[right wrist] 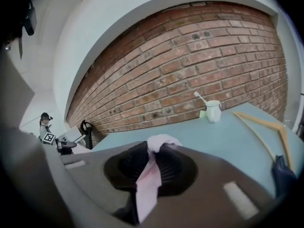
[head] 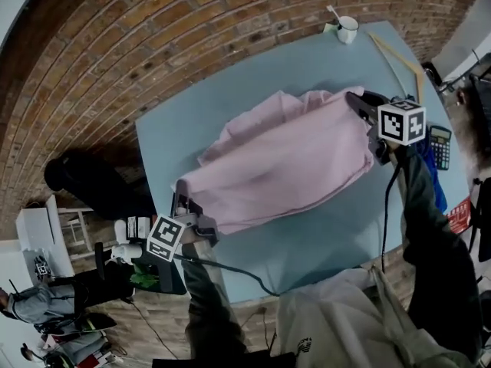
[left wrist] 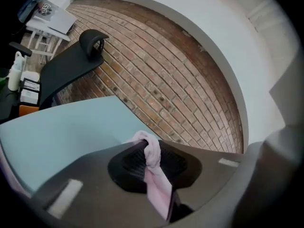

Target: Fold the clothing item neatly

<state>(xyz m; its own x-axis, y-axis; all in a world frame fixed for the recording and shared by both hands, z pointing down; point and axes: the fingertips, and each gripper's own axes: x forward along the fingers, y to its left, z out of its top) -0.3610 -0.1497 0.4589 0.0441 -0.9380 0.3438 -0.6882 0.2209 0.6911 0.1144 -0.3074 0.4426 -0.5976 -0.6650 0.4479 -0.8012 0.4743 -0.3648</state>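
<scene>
While tight on pink garment (head: 284, 167), left claw (head: 182, 202) and right claw (head: 359, 104); mug (head: 347, 29), hanger (head: 395, 56), calculator (head: 439, 146) nearby.

Pale pink garment (head: 284, 163), stretched crosswise over the light blue table (head: 322, 60), rumpled along its far edge.

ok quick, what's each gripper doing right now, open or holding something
left gripper: closed, pinching a bunched edge of the pink garment
right gripper: closed, pinching the opposite edge of the pink garment
</scene>
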